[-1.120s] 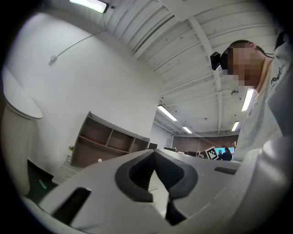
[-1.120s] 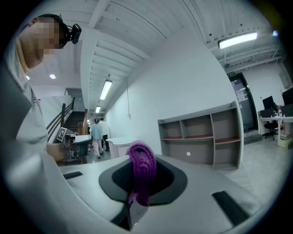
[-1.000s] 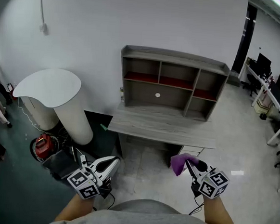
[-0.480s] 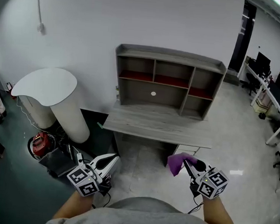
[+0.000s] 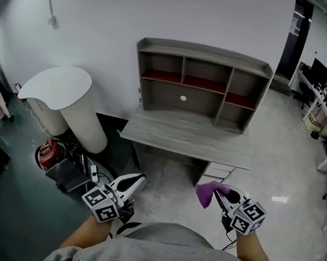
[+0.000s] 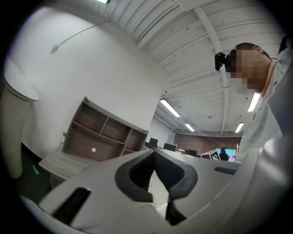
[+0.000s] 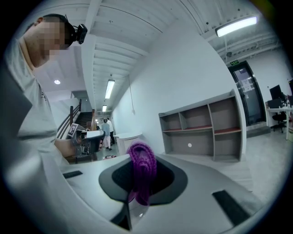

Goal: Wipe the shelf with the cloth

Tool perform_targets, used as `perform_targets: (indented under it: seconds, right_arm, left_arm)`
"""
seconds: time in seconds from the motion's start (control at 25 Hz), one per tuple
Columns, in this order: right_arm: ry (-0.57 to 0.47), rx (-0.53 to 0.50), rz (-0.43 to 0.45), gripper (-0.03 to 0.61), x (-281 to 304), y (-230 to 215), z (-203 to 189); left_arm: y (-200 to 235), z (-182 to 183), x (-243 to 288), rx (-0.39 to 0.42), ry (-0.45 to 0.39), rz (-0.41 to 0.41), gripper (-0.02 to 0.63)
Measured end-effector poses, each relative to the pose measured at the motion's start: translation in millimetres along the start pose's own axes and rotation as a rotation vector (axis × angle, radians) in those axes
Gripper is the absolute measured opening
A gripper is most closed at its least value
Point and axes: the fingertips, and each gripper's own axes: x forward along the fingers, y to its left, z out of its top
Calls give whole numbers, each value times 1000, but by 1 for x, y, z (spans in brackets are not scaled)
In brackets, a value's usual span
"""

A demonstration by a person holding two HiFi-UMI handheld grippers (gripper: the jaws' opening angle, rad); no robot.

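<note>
Currently right gripper jaws pinching purple cloth, left gripper jaws pressed together, empty

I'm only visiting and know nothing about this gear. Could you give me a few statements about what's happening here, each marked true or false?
1. The right gripper is shut on a purple cloth. True.
2. The cloth is pressed against the shelf. False: it hangs in the air, well short of the shelf.
3. The left gripper holds a spray bottle. False: its jaws are together with nothing between them.
4. A white round table stands left of the shelf. True.
</note>
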Motion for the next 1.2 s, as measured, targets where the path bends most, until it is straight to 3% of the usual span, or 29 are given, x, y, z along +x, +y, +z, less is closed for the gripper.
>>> perform_targets:
  seconds: [0.24, 0.52, 0.8, 1.0, 1.2]
  right_arm:
    - [34, 14, 17, 61, 64, -13, -5]
    - [32, 3, -27, 61, 214, -40, 16]
    - [64, 32, -82, 61, 359, -85, 45]
    - [131, 40, -79, 61, 415, -131, 39]
    - [215, 11, -12, 61, 468, -198, 13]
  left_arm:
    - [63, -2, 5, -24, 9, 21, 14]
    - [220, 22, 38, -73, 8, -61, 13]
    - [352, 67, 88, -23, 105, -138, 13]
    - [416, 70, 133, -46, 118, -105, 13]
    - [453, 42, 176, -63, 163, 7, 13]
